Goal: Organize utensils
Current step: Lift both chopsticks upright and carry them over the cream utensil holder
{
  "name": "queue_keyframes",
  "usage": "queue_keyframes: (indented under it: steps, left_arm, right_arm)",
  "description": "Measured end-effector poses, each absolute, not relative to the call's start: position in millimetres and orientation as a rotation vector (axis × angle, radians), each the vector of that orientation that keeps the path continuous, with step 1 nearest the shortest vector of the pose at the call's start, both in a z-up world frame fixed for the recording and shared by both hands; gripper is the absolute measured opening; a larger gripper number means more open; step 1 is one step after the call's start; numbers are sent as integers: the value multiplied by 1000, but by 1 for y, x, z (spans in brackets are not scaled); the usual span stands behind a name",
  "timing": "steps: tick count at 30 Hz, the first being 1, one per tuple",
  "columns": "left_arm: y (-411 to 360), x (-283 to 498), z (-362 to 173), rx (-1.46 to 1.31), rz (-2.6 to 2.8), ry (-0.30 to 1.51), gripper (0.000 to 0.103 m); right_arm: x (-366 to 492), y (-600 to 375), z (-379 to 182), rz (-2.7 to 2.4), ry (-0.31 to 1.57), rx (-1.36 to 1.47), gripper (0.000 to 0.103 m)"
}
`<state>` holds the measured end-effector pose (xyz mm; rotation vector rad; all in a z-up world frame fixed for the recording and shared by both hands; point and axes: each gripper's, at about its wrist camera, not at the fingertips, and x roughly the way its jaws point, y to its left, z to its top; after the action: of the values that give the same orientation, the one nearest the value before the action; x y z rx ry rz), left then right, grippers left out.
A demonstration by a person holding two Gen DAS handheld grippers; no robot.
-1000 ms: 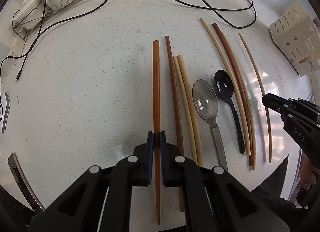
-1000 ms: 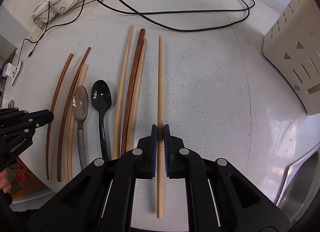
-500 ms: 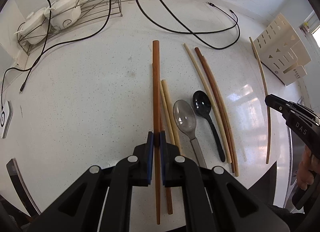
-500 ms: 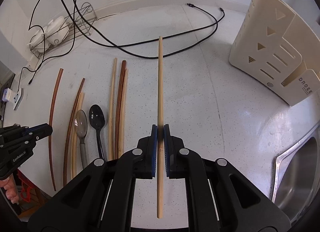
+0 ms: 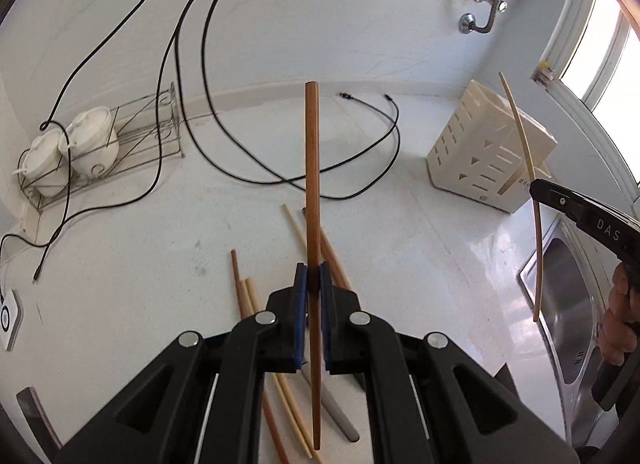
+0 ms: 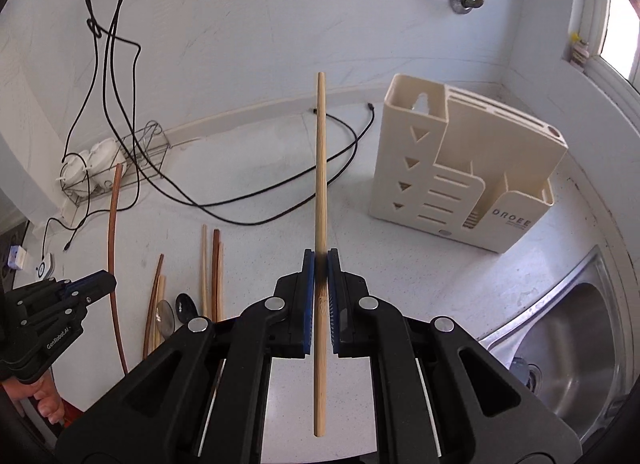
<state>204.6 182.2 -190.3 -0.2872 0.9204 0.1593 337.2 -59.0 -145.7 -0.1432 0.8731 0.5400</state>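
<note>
Both chopsticks (image 5: 312,192) lifted; holder (image 6: 460,180) nearer

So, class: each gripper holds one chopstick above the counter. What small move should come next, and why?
Probably carry the right gripper forward toward the cream utensil holder. Its bamboo chopstick is clamped and lifted off the counter, and the holder's top slots stand open just ahead to the right.

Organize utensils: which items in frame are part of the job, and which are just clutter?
Job:
- brown chopstick in left gripper
- bamboo chopstick in right gripper
- chopsticks on the counter
- two spoons
- cream utensil holder

Lying about:
- black cables
- wire rack with white pots
- sink
</note>
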Motion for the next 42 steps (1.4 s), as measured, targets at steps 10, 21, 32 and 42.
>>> queue_keyframes:
  steps: [10,21,32,42]
  left_arm:
    - [144,262,-143,-230,55,677,6]
    - [98,334,-121,-205,-35,441,6]
    - [72,369,-104,-210,-92,201,6]
    - [72,392,-102,-222,-103,109,6]
  right_arm:
    - [370,-114,-113,436,651,-50,6]
    - [412,-167,-112,389,430,51,6]
    - [450,-200,-127,366,330,123,6]
    - [459,-212,-126,350,217,156,6]
